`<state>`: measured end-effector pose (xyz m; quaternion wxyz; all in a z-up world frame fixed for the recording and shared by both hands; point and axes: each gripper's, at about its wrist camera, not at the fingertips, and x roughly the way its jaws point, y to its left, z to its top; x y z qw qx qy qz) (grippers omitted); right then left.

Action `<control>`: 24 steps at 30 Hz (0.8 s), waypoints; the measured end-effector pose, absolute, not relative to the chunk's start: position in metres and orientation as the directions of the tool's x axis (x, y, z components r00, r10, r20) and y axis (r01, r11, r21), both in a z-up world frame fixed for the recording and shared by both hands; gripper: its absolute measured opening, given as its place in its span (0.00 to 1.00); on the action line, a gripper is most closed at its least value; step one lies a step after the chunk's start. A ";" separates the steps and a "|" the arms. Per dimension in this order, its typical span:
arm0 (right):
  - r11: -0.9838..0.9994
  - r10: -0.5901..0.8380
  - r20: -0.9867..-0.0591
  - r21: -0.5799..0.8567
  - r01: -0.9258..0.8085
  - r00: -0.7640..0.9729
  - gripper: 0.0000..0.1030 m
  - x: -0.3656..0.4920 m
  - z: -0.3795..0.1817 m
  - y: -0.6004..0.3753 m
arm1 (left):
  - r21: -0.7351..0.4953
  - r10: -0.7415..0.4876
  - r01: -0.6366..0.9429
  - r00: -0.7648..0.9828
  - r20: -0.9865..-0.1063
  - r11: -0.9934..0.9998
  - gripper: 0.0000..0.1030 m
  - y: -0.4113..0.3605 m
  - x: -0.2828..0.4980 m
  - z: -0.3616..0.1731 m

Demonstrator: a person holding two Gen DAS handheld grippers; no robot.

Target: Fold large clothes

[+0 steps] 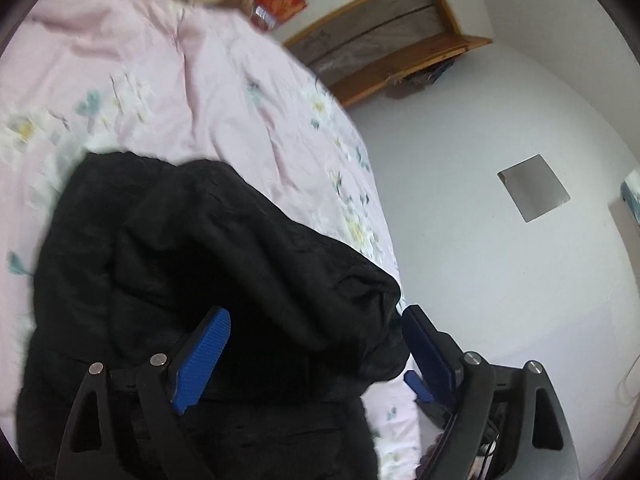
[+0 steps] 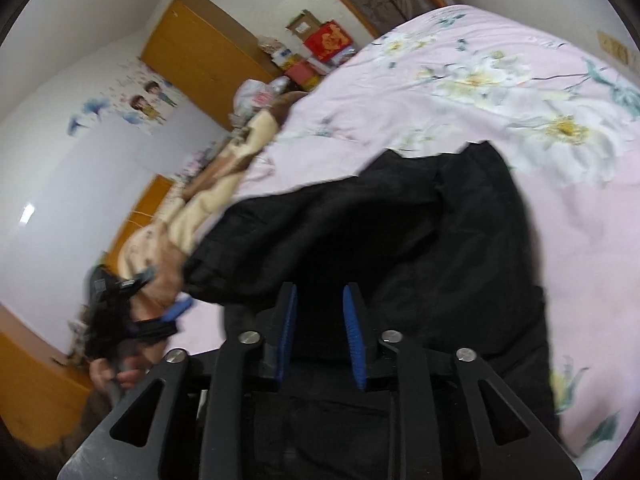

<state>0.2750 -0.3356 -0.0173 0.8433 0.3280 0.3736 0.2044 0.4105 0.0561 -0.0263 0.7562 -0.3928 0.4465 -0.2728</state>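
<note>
I count one black, crumpled fabric garment (image 1: 192, 248), one pink floral bedsheet (image 1: 208, 80), one brown-and-cream plush toy (image 2: 208, 196), one red cardboard box (image 2: 328, 42), and my two blue-padded black grippers (image 1: 316, 354) (image 2: 320, 336).

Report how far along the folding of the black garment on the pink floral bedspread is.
Done: the black padded garment lies doubled over on the pink floral bedspread. In hand: nothing; the left gripper and right gripper stand open over the cloth. Left: it looks bulky and uneven, so probably another fold and tidying.
</note>
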 end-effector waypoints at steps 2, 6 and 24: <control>0.668 0.630 -0.463 0.732 -0.131 0.624 0.64 0.281 -0.019 -0.326 | -0.851 -0.782 0.022 0.406 -0.472 0.524 0.85 0.041 0.426 -0.033; 0.769 0.585 -0.543 0.607 -0.200 0.602 0.64 0.284 -0.022 -0.297 | -0.817 -0.772 -0.046 0.300 -0.560 0.575 0.67 0.012 0.448 -0.048; 1.000 0.013 -0.631 0.014 -0.005 0.776 0.64 0.338 -0.057 -0.263 | -0.832 -0.803 0.133 0.379 -0.460 0.539 0.17 0.017 0.427 0.006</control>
